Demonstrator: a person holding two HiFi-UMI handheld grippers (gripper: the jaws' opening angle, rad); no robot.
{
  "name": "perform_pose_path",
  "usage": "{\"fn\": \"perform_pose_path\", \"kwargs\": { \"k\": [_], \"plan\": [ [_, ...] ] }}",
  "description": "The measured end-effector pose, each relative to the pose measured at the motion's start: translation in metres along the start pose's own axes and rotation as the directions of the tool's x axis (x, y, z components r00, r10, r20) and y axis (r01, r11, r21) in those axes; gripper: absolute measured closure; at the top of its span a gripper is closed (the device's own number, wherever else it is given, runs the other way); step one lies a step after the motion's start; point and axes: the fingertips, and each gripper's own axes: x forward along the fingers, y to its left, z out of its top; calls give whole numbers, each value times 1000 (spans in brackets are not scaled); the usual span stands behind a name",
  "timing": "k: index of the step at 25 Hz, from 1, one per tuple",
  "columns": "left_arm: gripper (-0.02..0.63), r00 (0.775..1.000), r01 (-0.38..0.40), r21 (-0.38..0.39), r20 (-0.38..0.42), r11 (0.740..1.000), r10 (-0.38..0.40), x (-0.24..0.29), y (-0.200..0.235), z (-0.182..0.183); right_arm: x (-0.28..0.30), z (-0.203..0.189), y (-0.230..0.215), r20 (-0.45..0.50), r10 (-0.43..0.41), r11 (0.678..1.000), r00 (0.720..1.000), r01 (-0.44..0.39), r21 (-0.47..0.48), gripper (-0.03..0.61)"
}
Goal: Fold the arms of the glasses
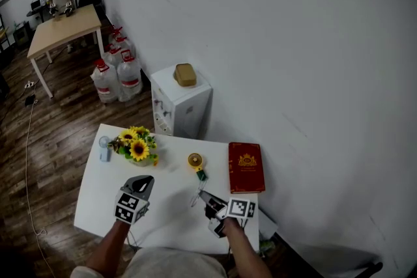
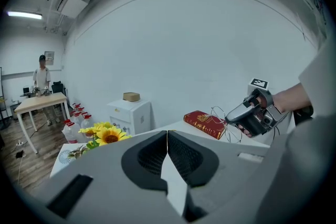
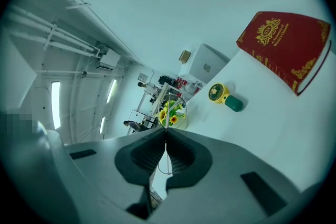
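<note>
**Glasses pinched in right claw; folding judged not yet begun**

The white table [image 1: 171,187] carries a red book [image 1: 246,167] at its far right, a bunch of sunflowers [image 1: 137,146] at far left and a small yellow fan [image 1: 197,162] between them.

The right gripper [image 1: 207,197] is held just above the near edge. Its jaws are pressed together on the thin wire glasses [image 2: 227,122], whose rim stands up from between the pads.

The left gripper [image 1: 144,183] is well apart to the left, with its jaws together and nothing in them.

The frame is too fine to show whether either arm is folded.

Judgement: this is the hold-and-present step. The next move calls for the left claw to cross over and press one arm in towards the lenses, lightly, while the right holds steady.
</note>
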Motion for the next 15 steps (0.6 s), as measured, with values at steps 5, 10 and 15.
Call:
{"fn": "perform_pose_path", "kwargs": {
  "k": [5, 10, 15],
  "plan": [
    [606, 1000, 11, -24, 4, 1000, -11, 2, 0, -2, 2, 2, 4, -1, 5, 1000, 1000, -5, -28, 568],
    [607, 1000, 24, -36, -4, 999, -24, 5, -2, -9, 2, 3, 6, -2, 1, 999, 1000, -1, -45, 568],
    [606, 1000, 27, -39, -11, 999, -27, 8, -4, -10, 2, 4, 5, -8, -3, 999, 1000, 3, -52, 568]
  ]
}}
